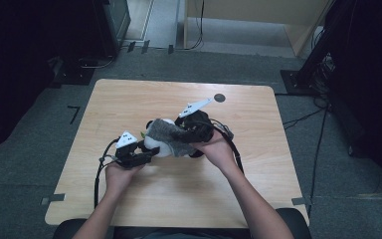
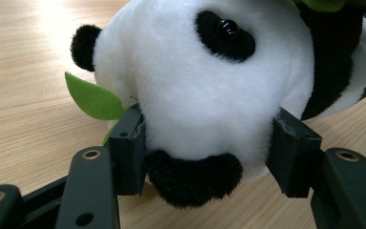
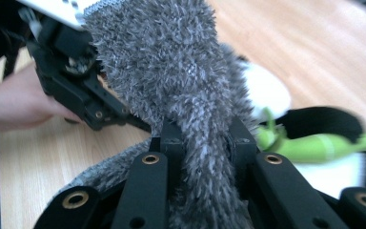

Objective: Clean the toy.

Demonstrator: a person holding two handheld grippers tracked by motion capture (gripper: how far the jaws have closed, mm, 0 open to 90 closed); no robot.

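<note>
Wood table: left gripper low, clamped on toy panda's head; right gripper raised, pinching grey fuzzy cloth draped over it.

plush panda on table, grey fuzzy cloth over it

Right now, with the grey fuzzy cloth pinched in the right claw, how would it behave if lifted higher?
Probably floppy: the grey fuzzy cloth bunches narrow between the right claw and drapes over the plush panda. Likely light. Its shaggy pile should grip, not slip.
</note>
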